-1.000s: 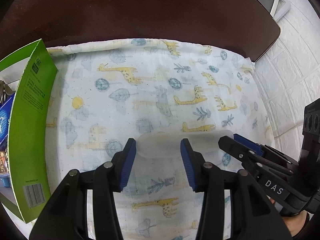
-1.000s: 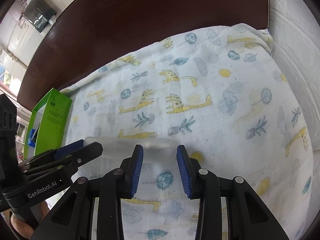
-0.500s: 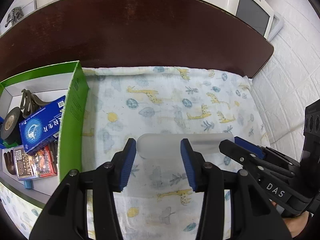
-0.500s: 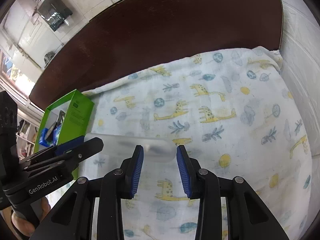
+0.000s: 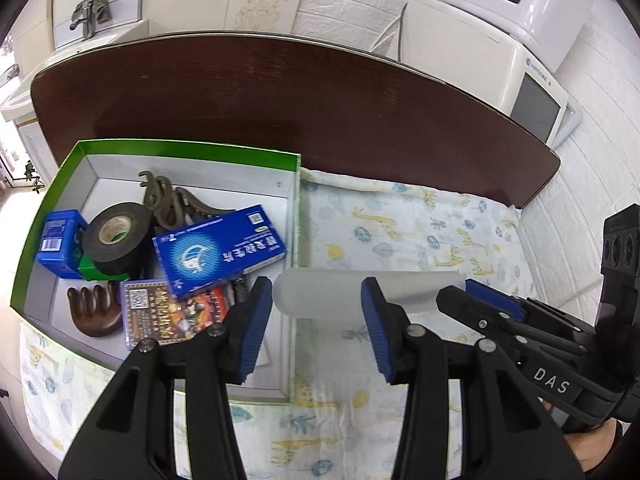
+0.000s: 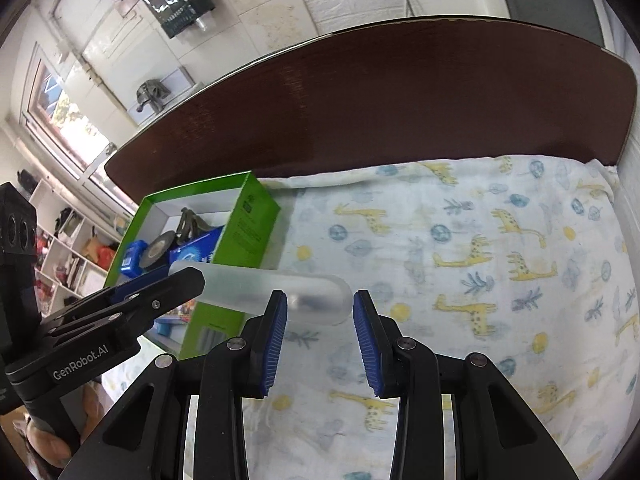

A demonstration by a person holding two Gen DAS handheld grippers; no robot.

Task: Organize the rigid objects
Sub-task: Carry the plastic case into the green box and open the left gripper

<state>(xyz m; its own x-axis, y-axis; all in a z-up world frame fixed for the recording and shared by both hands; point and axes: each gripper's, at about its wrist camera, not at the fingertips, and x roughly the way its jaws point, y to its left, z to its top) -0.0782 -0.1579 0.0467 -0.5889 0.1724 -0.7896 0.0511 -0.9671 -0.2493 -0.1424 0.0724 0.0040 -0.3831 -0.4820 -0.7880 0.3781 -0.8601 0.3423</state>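
**Frosted case held over the cloth beside the green box**

A dark brown table [image 5: 320,100] is standing against a white brick-patterned wall, and a pale cloth printed with giraffes [image 5: 420,236] is lying across its near part. On the cloth a green box [image 5: 298,208] is sitting open at the top, already holding a roll of black tape [image 5: 116,240], a flat blue box [image 5: 218,254], a smaller blue box [image 5: 60,242], a dark wooden hand shape [image 5: 94,310], a printed card pack [image 5: 170,314] and a curved brown metal piece [image 5: 160,200].

A frosted translucent case [image 5: 320,294], long with rounded ends, is hanging level in the air just beside the green box's near wall. Both tools are clamped on it, one at each end. The left gripper [image 5: 316,320] is pressing its blue pads against the end nearer the box, and the right gripper [image 6: 320,320] is gripping the opposite end [image 6: 316,300]. Each tool is showing in the other's view, reaching in from the side, with a person's hand [image 6: 44,440] partly visible beneath the left one.
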